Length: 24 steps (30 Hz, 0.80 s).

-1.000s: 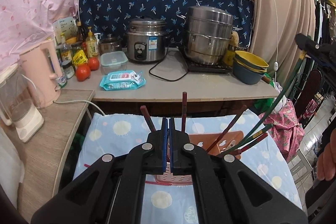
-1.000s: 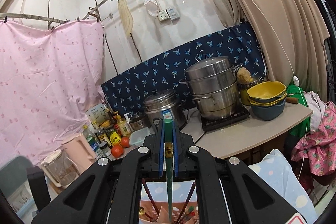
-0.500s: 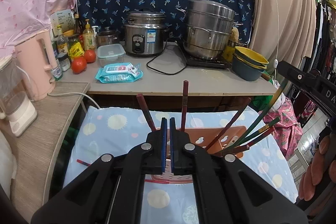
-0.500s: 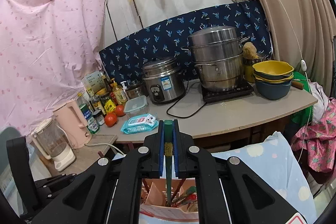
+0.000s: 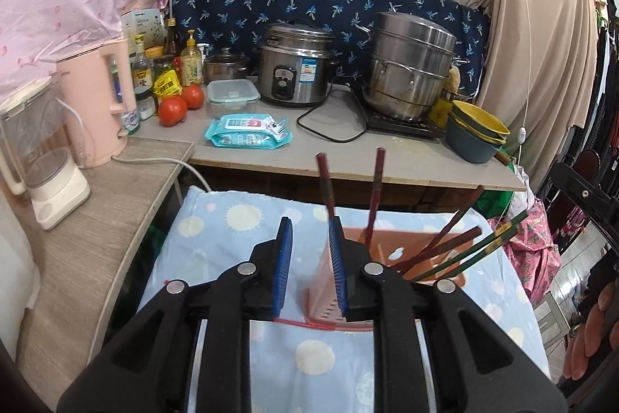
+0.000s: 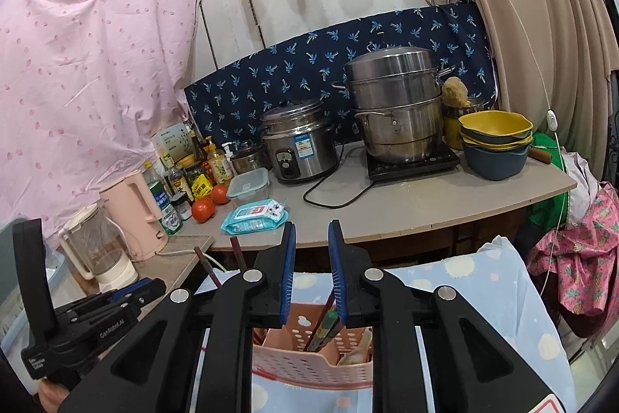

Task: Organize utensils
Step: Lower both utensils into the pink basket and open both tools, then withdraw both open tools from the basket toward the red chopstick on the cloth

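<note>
Both wrist views look closely down over the utensil basket toward the counter.

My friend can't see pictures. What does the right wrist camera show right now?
The open right gripper hovers empty over a pink utensil basket holding chopsticks, on a blue spotted cloth. Behind it, a counter holds a rice cooker, a steamer pot, stacked bowls and two tomatoes.

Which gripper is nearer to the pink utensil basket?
Right. The right gripper hangs open just above the basket; the left gripper stands open beside it.
</note>
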Each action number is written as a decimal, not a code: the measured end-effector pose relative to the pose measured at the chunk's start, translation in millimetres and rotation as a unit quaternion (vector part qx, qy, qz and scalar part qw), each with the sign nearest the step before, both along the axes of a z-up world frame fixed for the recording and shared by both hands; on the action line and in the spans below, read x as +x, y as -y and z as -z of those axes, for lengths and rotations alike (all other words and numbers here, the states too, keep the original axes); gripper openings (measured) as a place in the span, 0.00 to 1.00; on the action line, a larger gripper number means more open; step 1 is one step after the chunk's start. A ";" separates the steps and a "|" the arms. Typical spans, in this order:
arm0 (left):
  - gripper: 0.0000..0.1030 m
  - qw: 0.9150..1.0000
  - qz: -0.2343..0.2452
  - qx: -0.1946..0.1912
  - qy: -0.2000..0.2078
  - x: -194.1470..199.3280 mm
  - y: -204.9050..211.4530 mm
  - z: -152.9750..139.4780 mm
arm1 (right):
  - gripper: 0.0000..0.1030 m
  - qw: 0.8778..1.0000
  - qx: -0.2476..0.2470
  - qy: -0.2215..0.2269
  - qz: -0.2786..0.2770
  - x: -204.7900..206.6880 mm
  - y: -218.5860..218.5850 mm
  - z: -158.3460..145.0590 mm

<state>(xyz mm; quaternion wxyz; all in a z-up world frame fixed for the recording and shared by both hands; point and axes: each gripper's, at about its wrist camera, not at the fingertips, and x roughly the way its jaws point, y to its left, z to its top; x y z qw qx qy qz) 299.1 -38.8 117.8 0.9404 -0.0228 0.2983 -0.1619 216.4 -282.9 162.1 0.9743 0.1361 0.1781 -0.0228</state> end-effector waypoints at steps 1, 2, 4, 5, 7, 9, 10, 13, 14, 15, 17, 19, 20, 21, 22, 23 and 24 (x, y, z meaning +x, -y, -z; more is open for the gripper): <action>0.18 1.000 -0.001 0.001 -0.003 -1.3 -3.6 3.4 | 0.18 1.000 -0.001 -0.003 -0.003 -3.4 -1.4 2.9; 0.18 1.000 -0.002 0.002 -0.006 -2.8 -7.5 7.8 | 0.18 1.000 -0.001 -0.005 -0.005 -6.1 -2.6 5.3; 0.18 1.000 -0.009 0.003 -0.014 -7.1 -16.9 18.6 | 0.18 1.000 -0.004 -0.015 -0.011 -14.0 -6.6 14.5; 0.18 1.000 -0.010 0.004 -0.018 -9.9 -20.6 24.0 | 0.18 1.000 -0.006 -0.019 -0.014 -17.7 -8.7 19.2; 0.18 0.999 -0.014 0.005 -0.033 -14.8 -28.8 39.0 | 0.18 0.999 -0.014 -0.033 -0.021 -26.3 -16.2 33.8; 0.19 0.999 -0.016 0.008 -0.048 -18.7 -34.0 53.2 | 0.18 0.998 -0.024 -0.050 -0.029 -34.4 -24.7 50.0; 0.19 0.998 -0.017 0.011 -0.058 -20.8 -37.2 63.1 | 0.18 0.997 -0.028 -0.058 -0.030 -38.0 -28.5 58.2; 0.19 0.997 -0.023 0.020 -0.078 -26.4 -45.8 84.4 | 0.18 0.994 -0.024 -0.092 -0.045 -47.0 -40.8 87.1; 0.19 0.996 -0.026 0.023 -0.083 -29.2 -49.0 91.0 | 0.18 0.993 -0.017 -0.105 -0.052 -48.7 -45.1 97.7; 0.19 0.996 -0.029 0.026 -0.085 -31.4 -51.5 95.5 | 0.18 0.992 -0.012 -0.114 -0.057 -49.5 -49.4 105.9; 0.19 0.995 -0.038 0.038 -0.086 -38.6 -58.1 105.1 | 0.18 0.989 -0.004 -0.133 -0.069 -49.0 -60.5 122.4; 0.20 0.994 -0.052 0.045 -0.090 -43.2 -67.6 112.0 | 0.18 0.984 -0.001 -0.154 -0.086 -44.5 -75.6 140.3; 0.20 0.993 -0.058 0.044 -0.091 -45.7 -73.2 114.4 | 0.18 0.982 -0.002 -0.163 -0.096 -40.9 -85.3 147.9; 0.20 0.992 -0.066 0.040 -0.095 -47.3 -80.9 117.3 | 0.18 0.980 -0.004 -0.169 -0.106 -37.0 -94.9 153.6; 0.21 0.992 -0.074 0.039 -0.099 -48.0 -87.8 120.0 | 0.18 0.978 -0.007 -0.173 -0.115 -33.5 -103.9 157.8; 0.21 0.991 -0.082 0.041 -0.101 -47.3 -92.9 121.3 | 0.18 0.976 -0.011 -0.178 -0.128 -27.0 -115.8 162.1; 0.22 0.990 -0.092 0.043 -0.102 -47.0 -100.9 122.8 | 0.18 0.974 -0.014 -0.181 -0.137 -22.0 -125.5 166.2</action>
